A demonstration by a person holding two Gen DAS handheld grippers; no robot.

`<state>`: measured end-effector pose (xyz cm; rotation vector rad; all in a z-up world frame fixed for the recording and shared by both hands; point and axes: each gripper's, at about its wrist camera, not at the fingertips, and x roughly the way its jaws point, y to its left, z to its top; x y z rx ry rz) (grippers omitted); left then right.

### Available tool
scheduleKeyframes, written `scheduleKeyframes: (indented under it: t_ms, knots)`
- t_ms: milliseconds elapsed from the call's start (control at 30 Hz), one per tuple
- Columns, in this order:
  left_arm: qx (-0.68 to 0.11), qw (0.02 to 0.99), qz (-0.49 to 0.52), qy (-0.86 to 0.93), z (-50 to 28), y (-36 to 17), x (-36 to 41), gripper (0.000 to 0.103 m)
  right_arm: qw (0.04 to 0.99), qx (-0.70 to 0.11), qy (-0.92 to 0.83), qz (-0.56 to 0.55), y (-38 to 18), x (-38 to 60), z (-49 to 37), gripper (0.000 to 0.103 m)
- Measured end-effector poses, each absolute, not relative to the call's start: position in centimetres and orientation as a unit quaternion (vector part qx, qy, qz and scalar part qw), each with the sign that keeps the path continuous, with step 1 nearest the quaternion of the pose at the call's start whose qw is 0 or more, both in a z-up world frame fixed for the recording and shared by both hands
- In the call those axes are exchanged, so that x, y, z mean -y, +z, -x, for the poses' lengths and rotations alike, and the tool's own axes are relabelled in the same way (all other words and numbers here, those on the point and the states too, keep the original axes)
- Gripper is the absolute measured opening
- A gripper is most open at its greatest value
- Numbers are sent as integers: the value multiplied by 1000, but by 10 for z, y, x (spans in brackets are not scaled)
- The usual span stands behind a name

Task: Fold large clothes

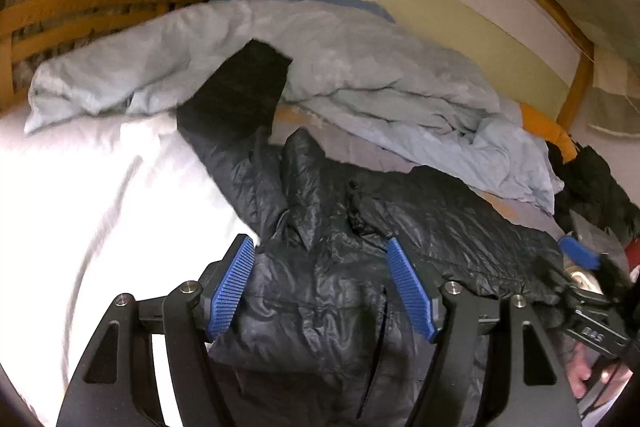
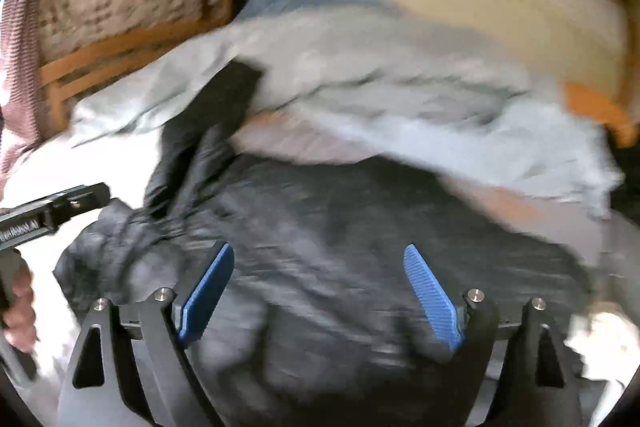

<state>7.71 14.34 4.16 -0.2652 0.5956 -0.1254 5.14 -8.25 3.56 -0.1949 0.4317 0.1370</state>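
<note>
My left fingers (image 1: 320, 291) stand apart over the black puffer jacket (image 1: 360, 227) spread on the bed (image 1: 80, 187); my right fingers (image 2: 320, 291) stand wide apart above it, gripping nothing

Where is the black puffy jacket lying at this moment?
In the left wrist view the black puffy jacket lies spread on the bed in the lower middle, in front of the crumpled light blue duvet, with the white sheet at its left.
</note>
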Motion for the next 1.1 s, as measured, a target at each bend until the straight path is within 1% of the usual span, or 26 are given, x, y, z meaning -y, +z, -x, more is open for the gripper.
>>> scheduleKeyframes:
  t_ms: [33, 67, 167, 200, 267, 333, 400, 467, 500, 533, 567, 600, 633, 667, 700, 733, 767, 800, 867, 1000, 1100]
  knots:
    - [-281, 950, 120, -55, -73, 44, -140, 68, 974, -192, 50, 108, 35, 93, -36, 95]
    - [-266, 957, 113, -38, -69, 47, -138, 68, 974, -187, 46, 118, 33, 98, -29, 103]
    - [-221, 972, 82, -7, -56, 56, -133, 69, 971, -194, 21, 140, 24, 116, -9, 103]
    - [-214, 974, 76, -12, -54, 58, -131, 71, 972, -195, 7, 134, 22, 125, -2, 103]
    - [-202, 976, 76, -23, -51, 61, -129, 74, 975, -188, -10, 116, 20, 141, 11, 103]
    - [-193, 978, 79, -25, -49, 62, -127, 81, 980, -175, -34, 88, 19, 162, 28, 102]
    - [-194, 978, 75, -28, -49, 60, -124, 81, 979, -172, -95, 61, 20, 183, 38, 102]
    - [-201, 977, 70, -34, -50, 57, -119, 81, 973, -187, -130, 35, 23, 206, 38, 101]
    - [-202, 976, 67, -36, -50, 56, -117, 81, 967, -214, -140, 18, 24, 222, 33, 92]
    - [-202, 977, 63, -37, -49, 55, -114, 81, 965, -234, -120, -5, 25, 236, 28, 84]
    - [-201, 977, 57, -37, -49, 53, -109, 81, 964, -247, -99, -25, 25, 248, 26, 74]
    - [-201, 978, 49, -38, -49, 52, -105, 82, 961, -257, -89, -42, 26, 259, 23, 70]
    - [-202, 978, 41, -37, -50, 50, -100, 84, 958, -264, -94, -63, 29, 276, 21, 69]
    - [-205, 978, 33, -37, -51, 48, -95, 85, 957, -265, -97, -72, 32, 285, 19, 63]
    - [-207, 977, 28, -37, -52, 46, -91, 85, 956, -269, -90, -78, 36, 293, 15, 54]
    - [-210, 977, 24, -38, -53, 43, -86, 85, 955, -275, -76, -84, 38, 303, 10, 49]
    - [-213, 976, 20, -40, -54, 41, -83, 85, 953, -282, -66, -89, 41, 309, 5, 36]
    - [-218, 975, 16, -41, -55, 38, -78, 85, 948, -298, -59, -94, 44, 318, -6, 29]
    - [-229, 972, 9, -44, -58, 31, -72, 85, 926, -360, -65, -95, 40, 329, -33, 26]
    - [-252, 966, 15, -54, -64, 20, -68, 85, 884, -443, -41, -143, 18, 353, -93, 25]
    - [-264, 963, 18, -55, -69, 16, -66, 85, 865, -476, -68, -143, 7, 373, -140, 24]
